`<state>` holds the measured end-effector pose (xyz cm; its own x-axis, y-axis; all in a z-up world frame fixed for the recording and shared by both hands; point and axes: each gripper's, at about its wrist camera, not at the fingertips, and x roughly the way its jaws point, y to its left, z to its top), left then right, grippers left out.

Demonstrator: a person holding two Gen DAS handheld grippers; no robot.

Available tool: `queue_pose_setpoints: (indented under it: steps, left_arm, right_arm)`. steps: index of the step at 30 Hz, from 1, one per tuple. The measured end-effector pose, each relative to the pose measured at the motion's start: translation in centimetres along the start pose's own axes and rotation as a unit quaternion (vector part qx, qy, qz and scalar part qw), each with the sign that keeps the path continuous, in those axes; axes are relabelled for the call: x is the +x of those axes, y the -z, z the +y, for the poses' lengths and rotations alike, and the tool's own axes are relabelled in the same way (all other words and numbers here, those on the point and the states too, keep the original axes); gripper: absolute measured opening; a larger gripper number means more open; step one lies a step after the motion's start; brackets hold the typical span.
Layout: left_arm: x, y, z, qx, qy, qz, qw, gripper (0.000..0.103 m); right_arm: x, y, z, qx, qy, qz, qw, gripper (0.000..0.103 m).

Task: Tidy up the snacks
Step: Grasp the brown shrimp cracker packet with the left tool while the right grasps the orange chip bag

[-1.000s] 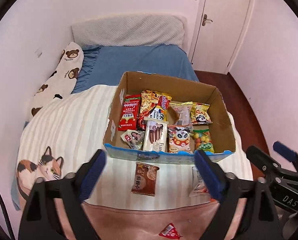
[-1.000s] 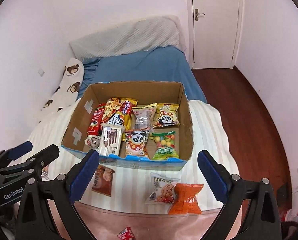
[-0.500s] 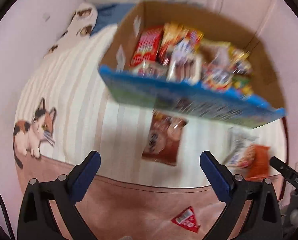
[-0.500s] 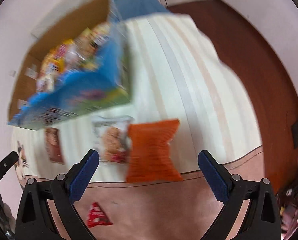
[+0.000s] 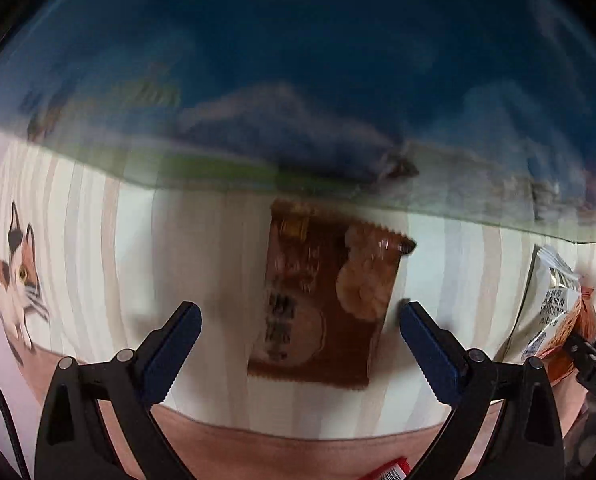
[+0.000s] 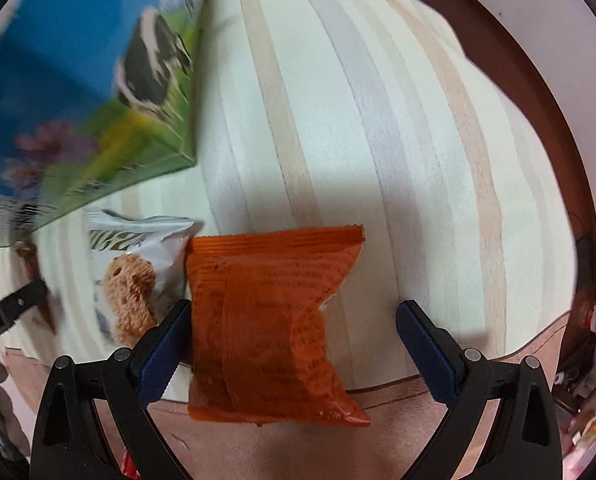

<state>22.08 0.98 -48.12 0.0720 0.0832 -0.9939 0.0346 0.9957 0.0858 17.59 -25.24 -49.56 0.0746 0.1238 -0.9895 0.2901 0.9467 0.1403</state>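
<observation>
Jaws wide on both: your left gripper (image 5: pixel 299 330) straddles the brown packet (image 5: pixel 325 300), right gripper (image 6: pixel 294 328) the orange packet (image 6: pixel 270 320), lined up to pinch.

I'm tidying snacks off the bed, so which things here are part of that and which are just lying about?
Part of the job: brown packet, orange packet, white cookie packet, box.

Just lying about: striped blanket, cat picture.
</observation>
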Motion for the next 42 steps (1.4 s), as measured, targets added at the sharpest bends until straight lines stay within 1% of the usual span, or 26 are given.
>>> queue_pose_setpoints:
  steps: [2, 4, 5, 6, 7, 8, 11, 14, 19, 21, 22, 23, 24, 26, 29, 30, 31, 32, 33, 34, 36, 37, 39, 40, 42]
  left_arm:
    - [-0.1, -0.1, 0.1, 0.003, 0.006, -0.008, 0.9999, 0.095]
    - [-0.1, 0.1, 0.2, 0.004, 0.016, -0.012, 0.9998, 0.073]
    - [-0.2, 0.2, 0.3, 0.005, 0.02, -0.014, 0.9997, 0.068]
    - [-0.3, 0.4, 0.3, 0.008, 0.021, -0.017, 0.9996, 0.059]
    - [-0.4, 0.7, 0.3, 0.011, 0.023, -0.02, 0.9995, 0.054]
    - [-0.5, 0.9, 0.4, 0.012, 0.023, -0.022, 0.9994, 0.054]
    - [-0.5, 2.3, 1.0, 0.007, 0.033, -0.016, 0.9993, 0.054]
    - [-0.2, 4.7, 1.5, 0.012, 0.04, 0.006, 0.9991, 0.054]
    - [0.5, 9.1, 2.2, 0.03, 0.055, 0.049, 0.9968, 0.054]
    - [1.2, 9.9, 2.1, 0.03, 0.064, 0.064, 0.9954, 0.056]
    - [1.8, 10.1, 2.1, 0.024, 0.07, 0.075, 0.9944, 0.058]
    - [2.6, 10.1, 2.2, 0.015, 0.077, 0.087, 0.9931, 0.059]
    - [2.8, 9.9, 2.2, 0.011, 0.078, 0.089, 0.9929, 0.059]
    - [3.3, 9.3, 2.7, 0.0, 0.083, 0.09, 0.9924, 0.06]
    - [3.4, 9.2, 3.2, -0.01, 0.09, 0.086, 0.9922, 0.06]
    - [3.3, 9.8, 4.1, -0.01, 0.088, 0.083, 0.9926, 0.057]
    - [3.2, 9.9, 4.1, -0.007, 0.081, 0.081, 0.9933, 0.053]
    - [2.9, 10.1, 4.3, -0.001, 0.071, 0.081, 0.9942, 0.053]
    - [2.6, 10.4, 4.5, 0.006, 0.067, 0.081, 0.9944, 0.053]
    - [2.2, 10.6, 3.8, 0.01, 0.07, 0.082, 0.9942, 0.053]
    - [1.5, 10.6, 3.8, 0.014, 0.075, 0.079, 0.994, 0.053]
    - [1.1, 10.1, 3.8, 0.02, 0.078, 0.077, 0.9938, 0.053]
    - [-0.4, 9.7, 3.7, 0.029, 0.088, 0.068, 0.9933, 0.053]
    - [-1.1, 9.8, 2.5, 0.034, 0.093, 0.063, 0.9931, 0.053]
    - [-3.1, 9.2, 2.4, 0.043, 0.105, 0.044, 0.9925, 0.053]
  right_arm:
    - [1.2, -0.2, 0.3, -0.017, 0.015, 0.022, 0.999, 0.102]
    - [1.6, -0.1, 0.7, -0.032, 0.033, 0.028, 0.999, 0.1]
    - [1.4, 0.0, 0.9, -0.036, 0.038, 0.026, 0.998, 0.091]
    - [1.2, 0.2, 1.2, -0.04, 0.037, 0.021, 0.998, 0.084]
    - [0.7, 0.5, 1.5, -0.044, 0.035, 0.013, 0.998, 0.065]
    - [0.3, 0.8, 1.8, -0.047, 0.036, 0.007, 0.998, 0.058]
    - [-0.3, 1.9, 2.6, -0.053, 0.039, -0.003, 0.998, 0.056]
    - [-0.6, 3.7, 3.0, -0.054, 0.031, 0.0, 0.998, 0.056]
    - [-0.4, 8.0, 3.7, -0.061, 0.009, 0.026, 0.998, 0.056]
    - [0.2, 9.1, 4.1, -0.07, 0.008, 0.043, 0.997, 0.058]
    - [0.3, 9.6, 4.1, -0.067, 0.005, 0.047, 0.997, 0.064]
    - [0.4, 9.7, 3.9, -0.06, -0.004, 0.047, 0.997, 0.071]
    - [0.4, 9.7, 3.7, -0.05, -0.016, 0.049, 0.997, 0.073]
    - [0.2, 9.0, 3.4, -0.033, -0.025, 0.049, 0.998, 0.073]
    - [-0.2, 7.7, 2.5, -0.042, -0.016, 0.061, 0.997, 0.072]
    - [-0.2, 7.6, 2.7, -0.054, -0.009, 0.061, 0.997, 0.069]
    - [0.3, 7.7, 3.7, -0.069, 0.006, 0.058, 0.996, 0.059]
    - [0.4, 8.0, 4.0, -0.08, 0.018, 0.056, 0.995, 0.055]
    - [0.4, 8.2, 4.1, -0.089, 0.02, 0.052, 0.994, 0.055]
    - [0.2, 8.5, 4.0, -0.091, 0.015, 0.052, 0.994, 0.053]
    - [-0.2, 9.6, 3.8, -0.09, 0.003, 0.057, 0.994, 0.052]
    - [-0.7, 9.9, 3.5, -0.088, -0.007, 0.059, 0.994, 0.052]
    - [-2.2, 10.8, 3.1, -0.08, -0.032, 0.061, 0.994, 0.052]
    - [-2.9, 10.9, 3.0, -0.078, -0.042, 0.06, 0.994, 0.052]
    - [-4.6, 11.5, 3.5, -0.076, -0.065, 0.052, 0.994, 0.052]
